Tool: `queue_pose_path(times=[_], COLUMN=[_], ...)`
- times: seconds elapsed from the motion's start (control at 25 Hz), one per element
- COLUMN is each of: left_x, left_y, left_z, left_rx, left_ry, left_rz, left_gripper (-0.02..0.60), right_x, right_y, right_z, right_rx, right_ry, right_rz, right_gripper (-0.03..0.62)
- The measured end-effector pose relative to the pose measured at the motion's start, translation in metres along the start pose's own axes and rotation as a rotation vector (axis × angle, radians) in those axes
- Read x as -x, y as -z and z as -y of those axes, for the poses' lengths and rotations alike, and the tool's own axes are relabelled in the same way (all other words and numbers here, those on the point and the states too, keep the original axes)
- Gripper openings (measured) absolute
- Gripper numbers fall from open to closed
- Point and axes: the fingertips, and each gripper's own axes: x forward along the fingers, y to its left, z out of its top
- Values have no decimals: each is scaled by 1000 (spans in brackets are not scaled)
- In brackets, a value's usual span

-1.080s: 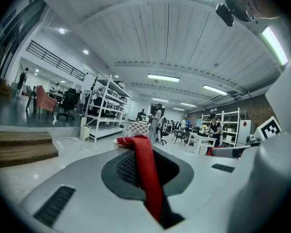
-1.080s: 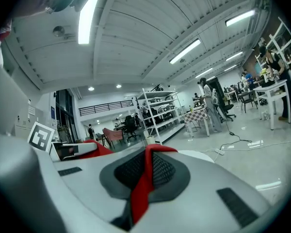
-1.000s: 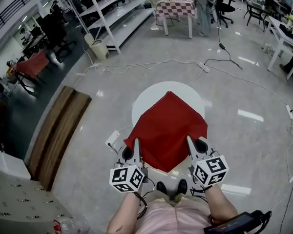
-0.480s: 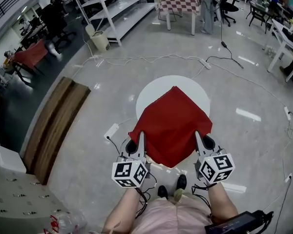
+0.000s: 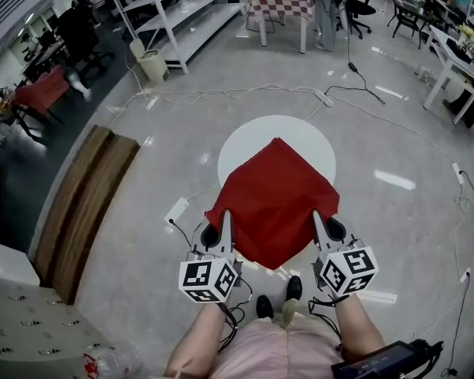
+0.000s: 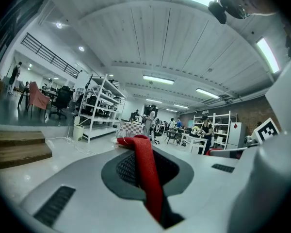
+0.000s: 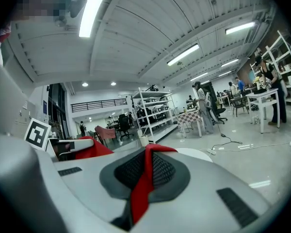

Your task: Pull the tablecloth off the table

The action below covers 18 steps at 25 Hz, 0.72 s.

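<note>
A red tablecloth (image 5: 272, 200) lies over the near part of a round white table (image 5: 245, 144), with its far corner pointing away from me. The cloth's near edge hangs off the table towards my feet. My left gripper (image 5: 223, 215) is shut on the cloth's left near edge, and a red strip (image 6: 145, 171) is pinched between its jaws. My right gripper (image 5: 317, 215) is shut on the right near edge, where the red fabric (image 7: 143, 183) sits clamped in its pads. Both grippers point forward, nearly level.
White cables (image 5: 245, 93) and power strips (image 5: 176, 210) run across the shiny floor around the table. A wooden platform (image 5: 79, 204) lies to the left. White shelving (image 5: 182, 22) and a checkered table (image 5: 280, 6) stand far ahead; desks (image 5: 450, 61) stand at the right.
Both grippers have drawn back towards me with the cloth. More of the white tabletop shows beyond the cloth's far corner than before.
</note>
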Motion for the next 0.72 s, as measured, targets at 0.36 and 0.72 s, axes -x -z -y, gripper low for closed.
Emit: queue_pose_path(times=[0.36, 0.72], left_x=[23, 47], left_y=[-1, -3], left_z=[7, 7], left_rx=[-9, -15], left_ry=[34, 59], left_rz=[6, 16], left_gripper=[43, 43], right_x=[26, 45], right_y=[5, 7], right_z=[-16, -34], right_rx=[1, 11], right_ry=[31, 52], right_rz=[18, 34], right_gripper=[23, 23])
